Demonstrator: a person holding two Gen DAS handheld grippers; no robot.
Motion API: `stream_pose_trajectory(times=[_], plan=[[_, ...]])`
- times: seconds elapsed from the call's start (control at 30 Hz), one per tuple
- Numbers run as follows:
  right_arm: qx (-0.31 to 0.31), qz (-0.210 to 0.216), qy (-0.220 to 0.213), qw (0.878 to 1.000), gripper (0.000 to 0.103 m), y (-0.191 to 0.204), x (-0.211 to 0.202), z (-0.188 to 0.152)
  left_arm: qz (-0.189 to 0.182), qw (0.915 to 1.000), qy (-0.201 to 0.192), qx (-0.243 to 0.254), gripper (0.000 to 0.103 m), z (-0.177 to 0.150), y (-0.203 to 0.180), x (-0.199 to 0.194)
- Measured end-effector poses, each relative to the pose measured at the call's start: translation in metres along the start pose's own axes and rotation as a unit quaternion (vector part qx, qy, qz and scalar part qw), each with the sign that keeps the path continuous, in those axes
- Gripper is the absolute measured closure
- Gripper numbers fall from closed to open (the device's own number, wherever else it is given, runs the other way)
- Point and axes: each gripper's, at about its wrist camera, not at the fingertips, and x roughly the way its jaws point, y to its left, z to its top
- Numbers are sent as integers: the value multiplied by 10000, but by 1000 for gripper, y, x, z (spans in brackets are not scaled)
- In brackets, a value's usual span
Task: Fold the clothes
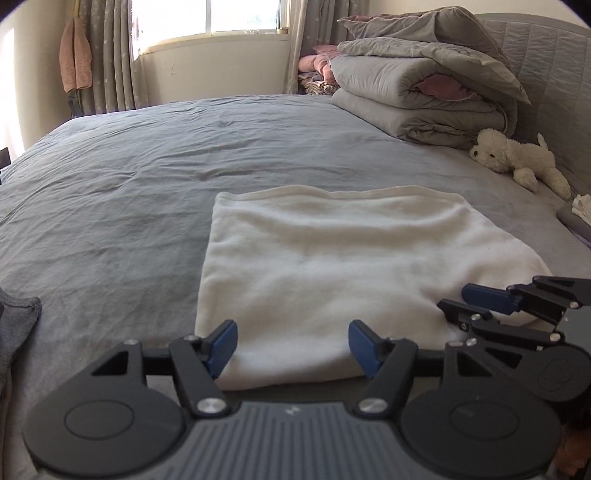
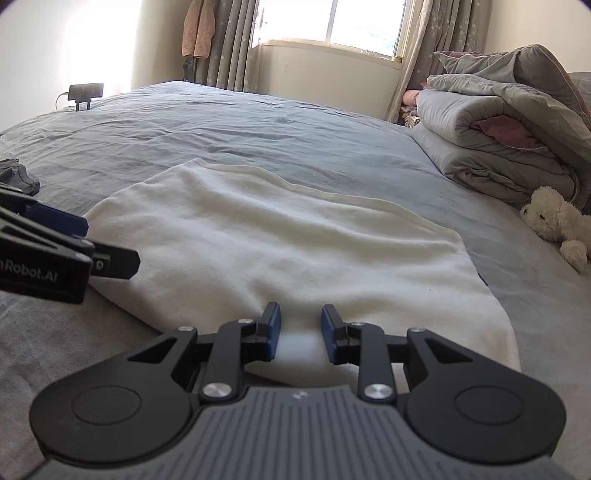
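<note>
Left wrist view: a folded white fleece garment (image 1: 321, 266) is laid flat on the bed (image 1: 129, 177); its six-o'clock edge is straddled by the wide-open left tongs (image 1: 292, 345), nothing gripped.

Right wrist view: the same edge is bracketed by the partly open right tongs (image 2: 300, 330); whether cloth is pinched cannot be told.

Daylight pours through the window (image 1: 207, 16), blown out white, with glare washing the left wall (image 2: 99, 40). The bed (image 1: 110, 177) is evenly lit, sharp; fisheye bending darkens the corners.
</note>
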Motion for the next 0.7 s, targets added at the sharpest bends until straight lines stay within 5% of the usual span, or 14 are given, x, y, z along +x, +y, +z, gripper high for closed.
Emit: stream_pose_trajectory(times=[0.07, 0.7], plan=[[-21, -2, 3, 10000, 72, 0, 0, 0, 45, 10000, 5, -5, 27, -4, -1, 7], [-13, 262, 178, 9995, 72, -9, 3, 10, 91, 9993, 317, -165, 27, 3, -1, 6]])
